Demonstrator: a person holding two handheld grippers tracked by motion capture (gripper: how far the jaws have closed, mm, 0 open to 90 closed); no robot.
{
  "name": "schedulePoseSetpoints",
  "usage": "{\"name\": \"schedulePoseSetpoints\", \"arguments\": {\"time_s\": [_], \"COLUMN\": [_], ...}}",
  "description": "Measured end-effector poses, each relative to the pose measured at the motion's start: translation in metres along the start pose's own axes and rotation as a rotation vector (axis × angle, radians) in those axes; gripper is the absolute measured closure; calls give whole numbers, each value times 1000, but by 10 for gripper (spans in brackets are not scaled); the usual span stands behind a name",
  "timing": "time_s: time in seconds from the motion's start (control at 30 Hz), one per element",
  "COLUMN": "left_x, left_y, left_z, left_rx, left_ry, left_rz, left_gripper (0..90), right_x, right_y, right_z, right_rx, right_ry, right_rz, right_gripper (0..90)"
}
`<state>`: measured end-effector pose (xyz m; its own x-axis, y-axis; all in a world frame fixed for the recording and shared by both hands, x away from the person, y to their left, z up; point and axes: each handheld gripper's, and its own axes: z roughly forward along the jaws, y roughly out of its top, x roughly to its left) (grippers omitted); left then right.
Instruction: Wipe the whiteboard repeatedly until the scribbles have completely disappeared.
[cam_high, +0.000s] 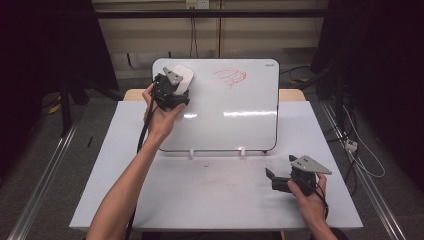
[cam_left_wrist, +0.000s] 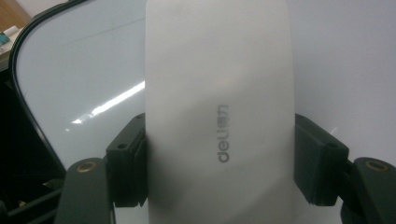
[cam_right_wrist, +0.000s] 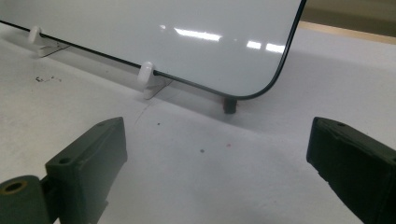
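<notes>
Now the left gripper (cam_high: 176, 82) pinches the white eraser (cam_left_wrist: 219, 93) lengthwise along its fingers; right gripper (cam_high: 274, 179) spread.

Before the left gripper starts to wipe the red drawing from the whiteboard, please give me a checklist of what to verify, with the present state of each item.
1. Grip on the eraser: the left gripper has both jaws pressed against its sides. Ok.
2. Eraser at the red drawing: it is at the upper left corner of the whiteboard, apart from the marks. Not ok.
3. Eraser pad flat against the board: cannot tell.
4. Board support: it leans on white clips at its lower edge. Ok.
5. Right gripper: open, low over the table, away from the wiping path. Ok.
6. Path to the drawing: bare board surface between them. Ok.
</notes>
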<state>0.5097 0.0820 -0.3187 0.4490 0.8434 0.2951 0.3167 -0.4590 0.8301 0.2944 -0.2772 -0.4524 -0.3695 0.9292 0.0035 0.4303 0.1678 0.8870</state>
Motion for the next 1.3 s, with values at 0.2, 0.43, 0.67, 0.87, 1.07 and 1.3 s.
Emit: {"name": "schedulePoseSetpoints", "arguments": {"time_s": [0.2,0.43,0.67,0.87,1.07,1.3], "left_x": [-7,-14,-18,-28,-58,-95], "left_y": [9,18,21,21,21,13], "left_z": [3,6,8,9,14,17], "left_rx": [2,4,1,-5,-5,-11], "left_ry": [8,17,17,0,-31,-61], "left_rz": [14,38,49,100,175,281], "left_gripper": [310,310,310,310,309,309], "right_x": [0,-1,-1,-1,0,-1], "right_y": [0,0,0,0,0,-1], "right_z": [-1,-1,-1,-1,-1,-2], "right_rx": [-1,-3,-2,-1,-3,-5], "right_ry": [-1,1,3,2,3,5], "right_rz": [1,2,2,3,1,2], "right_gripper": [53,53,53,53,53,53]}}
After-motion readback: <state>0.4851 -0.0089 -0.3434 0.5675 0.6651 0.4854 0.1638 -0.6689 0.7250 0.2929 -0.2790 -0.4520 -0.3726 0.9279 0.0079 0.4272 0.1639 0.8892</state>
